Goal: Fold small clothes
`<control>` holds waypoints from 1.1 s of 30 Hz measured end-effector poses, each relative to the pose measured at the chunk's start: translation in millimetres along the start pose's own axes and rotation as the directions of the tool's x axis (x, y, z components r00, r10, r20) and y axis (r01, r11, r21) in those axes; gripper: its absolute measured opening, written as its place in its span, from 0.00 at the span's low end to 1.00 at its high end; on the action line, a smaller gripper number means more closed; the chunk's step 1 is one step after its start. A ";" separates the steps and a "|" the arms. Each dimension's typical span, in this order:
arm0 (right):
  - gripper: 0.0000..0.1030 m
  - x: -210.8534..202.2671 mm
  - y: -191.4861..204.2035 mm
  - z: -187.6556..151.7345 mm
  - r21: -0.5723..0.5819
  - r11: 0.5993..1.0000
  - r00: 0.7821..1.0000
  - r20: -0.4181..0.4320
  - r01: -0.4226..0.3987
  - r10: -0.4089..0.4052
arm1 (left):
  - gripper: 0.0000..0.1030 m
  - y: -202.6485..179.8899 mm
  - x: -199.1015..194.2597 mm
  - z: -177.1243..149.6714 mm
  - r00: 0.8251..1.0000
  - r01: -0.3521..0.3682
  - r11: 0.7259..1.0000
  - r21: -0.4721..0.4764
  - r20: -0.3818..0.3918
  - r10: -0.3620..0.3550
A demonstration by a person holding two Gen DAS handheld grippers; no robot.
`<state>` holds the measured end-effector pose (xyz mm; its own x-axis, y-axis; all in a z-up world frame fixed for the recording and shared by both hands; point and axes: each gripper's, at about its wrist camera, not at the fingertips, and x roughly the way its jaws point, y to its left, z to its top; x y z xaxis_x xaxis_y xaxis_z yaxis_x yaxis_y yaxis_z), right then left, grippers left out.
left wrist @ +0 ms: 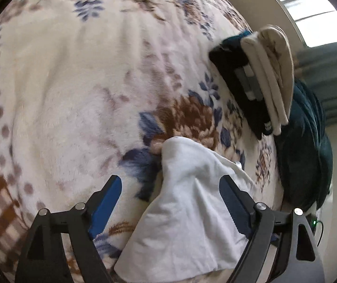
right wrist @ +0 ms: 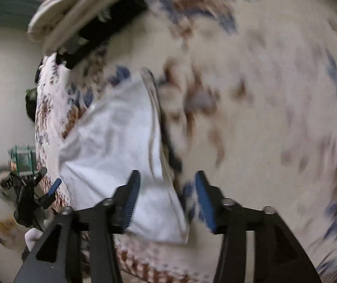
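Note:
A small white garment (left wrist: 187, 202) lies loosely folded on the floral fleece blanket (left wrist: 74, 82). My left gripper (left wrist: 169, 188) hangs above it, open, its blue-padded fingers (left wrist: 108, 200) spread to either side of the cloth without pressing it. From the right wrist the garment (right wrist: 111, 136) reaches from the centre toward the bed's left edge. My right gripper (right wrist: 167, 179) is open over its right hem, the pads clear of the fabric. The left gripper (right wrist: 49, 179) shows small at the bed's edge, a white-gloved hand (right wrist: 32, 234) below it. This view is motion-blurred.
A stack of folded clothes (left wrist: 263, 82), cream pieces over black ones, sits near the bed's right edge, and appears at top left in the right wrist view (right wrist: 81, 11). A dark teal blanket (left wrist: 305, 153) is bunched beside it. A window (left wrist: 317, 16) and wall lie beyond.

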<state>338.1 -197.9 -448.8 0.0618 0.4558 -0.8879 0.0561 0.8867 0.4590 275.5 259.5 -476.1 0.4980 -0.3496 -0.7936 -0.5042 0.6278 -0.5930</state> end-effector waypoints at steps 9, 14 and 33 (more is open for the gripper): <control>0.61 66.0 27.7 105.2 -0.138 0.990 0.998 -0.057 0.017 -0.025 | 0.82 -8.5 33.5 8.4 0.999 -0.028 1.000 0.013 -0.037 0.029; 0.09 85.8 48.1 113.3 -0.202 0.979 0.999 -0.044 -0.024 0.015 | 0.82 -16.9 31.7 7.3 0.996 -0.084 0.993 0.085 -0.027 0.086; 0.14 65.1 36.5 118.4 -0.111 0.993 1.000 -0.011 0.024 -0.025 | 0.90 -26.9 45.5 7.7 0.986 -0.142 0.977 0.162 -0.062 0.154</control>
<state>462.1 -145.2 -486.3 0.0496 0.4340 -0.8995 -0.0539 0.9005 0.4315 317.2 232.1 -495.2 0.3698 -0.2909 -0.8824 -0.4493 0.7753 -0.4439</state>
